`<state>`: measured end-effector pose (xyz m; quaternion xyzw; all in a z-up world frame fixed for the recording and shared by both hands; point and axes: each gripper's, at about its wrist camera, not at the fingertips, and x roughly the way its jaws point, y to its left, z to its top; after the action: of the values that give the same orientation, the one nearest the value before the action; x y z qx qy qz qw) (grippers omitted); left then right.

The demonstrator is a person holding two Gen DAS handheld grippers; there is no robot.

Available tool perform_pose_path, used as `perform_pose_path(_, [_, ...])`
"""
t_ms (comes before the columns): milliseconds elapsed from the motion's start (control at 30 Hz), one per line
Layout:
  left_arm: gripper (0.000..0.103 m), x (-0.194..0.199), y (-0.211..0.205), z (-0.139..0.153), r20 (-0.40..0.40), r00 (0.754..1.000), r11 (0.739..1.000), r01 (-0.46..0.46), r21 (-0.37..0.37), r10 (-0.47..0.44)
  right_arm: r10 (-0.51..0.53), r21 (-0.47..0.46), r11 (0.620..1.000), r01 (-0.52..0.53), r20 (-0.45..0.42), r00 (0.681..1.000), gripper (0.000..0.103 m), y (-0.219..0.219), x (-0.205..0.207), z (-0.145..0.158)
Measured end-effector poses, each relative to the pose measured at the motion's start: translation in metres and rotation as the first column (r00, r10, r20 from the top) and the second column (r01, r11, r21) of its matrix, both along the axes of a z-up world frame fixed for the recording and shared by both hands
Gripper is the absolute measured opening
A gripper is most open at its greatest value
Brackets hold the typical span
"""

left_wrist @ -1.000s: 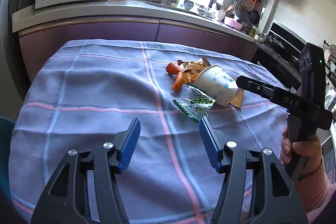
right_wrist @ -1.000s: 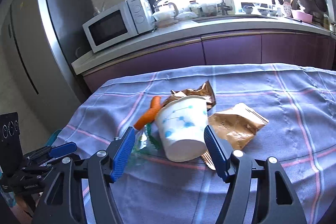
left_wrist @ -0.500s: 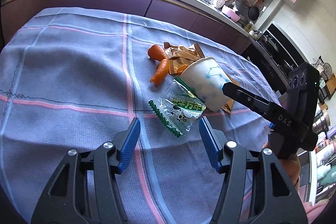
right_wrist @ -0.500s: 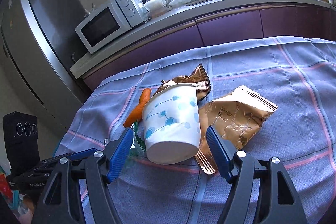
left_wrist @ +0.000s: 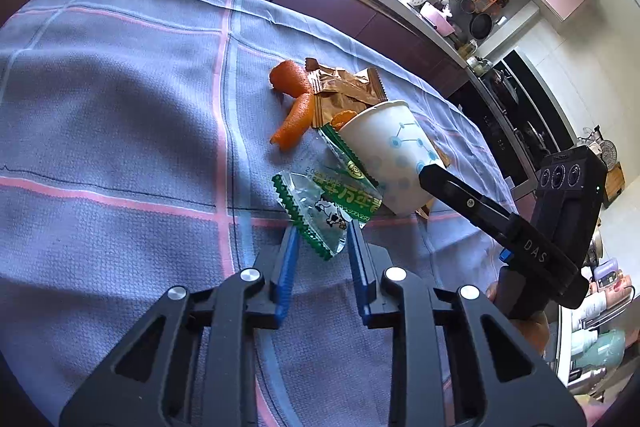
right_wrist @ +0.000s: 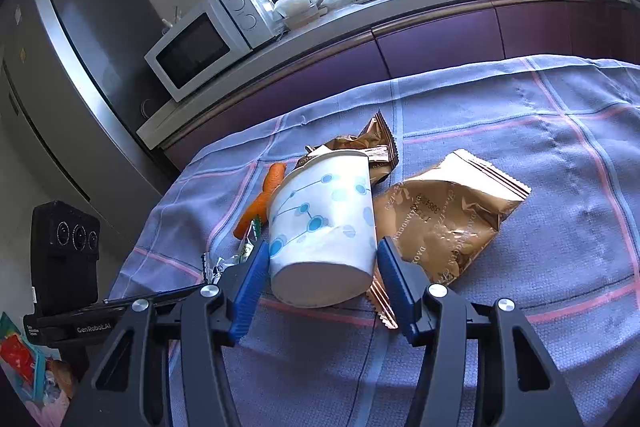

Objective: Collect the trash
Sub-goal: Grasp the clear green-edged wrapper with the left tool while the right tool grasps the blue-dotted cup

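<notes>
Left wrist view had the left gripper (left_wrist: 321, 233) closing, its blue pads either side of the near end of a clear green-edged wrapper (left_wrist: 320, 213), though I couldn't tell if they were actually pinching it yet. That wrapper lay on the checked tablecloth (left_wrist: 120, 131), leaning on a white paper cup (left_wrist: 390, 157) at about 1 o'clock from the jaws. Orange peel (left_wrist: 294, 103) sat at 12 o'clock beyond it, touching a brown wrapper (left_wrist: 344, 93). Right wrist view: right gripper (right_wrist: 320, 259) also closing, pads (right_wrist: 390, 277) right up against both sides of the tipped-over cup (right_wrist: 322, 223), base toward the camera. Gold snack bag (right_wrist: 448, 223) lay just beside the cup at 2 o'clock, microwave (right_wrist: 200, 43) way back on the counter
</notes>
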<state>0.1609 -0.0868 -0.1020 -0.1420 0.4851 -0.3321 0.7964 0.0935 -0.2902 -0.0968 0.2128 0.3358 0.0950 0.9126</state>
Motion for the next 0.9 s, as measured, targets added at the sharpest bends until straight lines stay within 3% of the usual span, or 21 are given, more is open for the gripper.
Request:
perform_pose_path(433, [0.019,-0.019,0.013,0.018,0.093,0.996,1.000,-0.015,0.025,0.013,0.006,0.009,1.000,-0.007,0.028,1.000,0.053,0.003,-0.010,0.006])
perform_pose_path(900, [0.019,-0.048,0.066,0.033,0.168,0.983,0.996,-0.080,0.042,0.072,0.040,0.052,0.998,-0.043,0.062,0.997,0.053,0.012,-0.023,0.017])
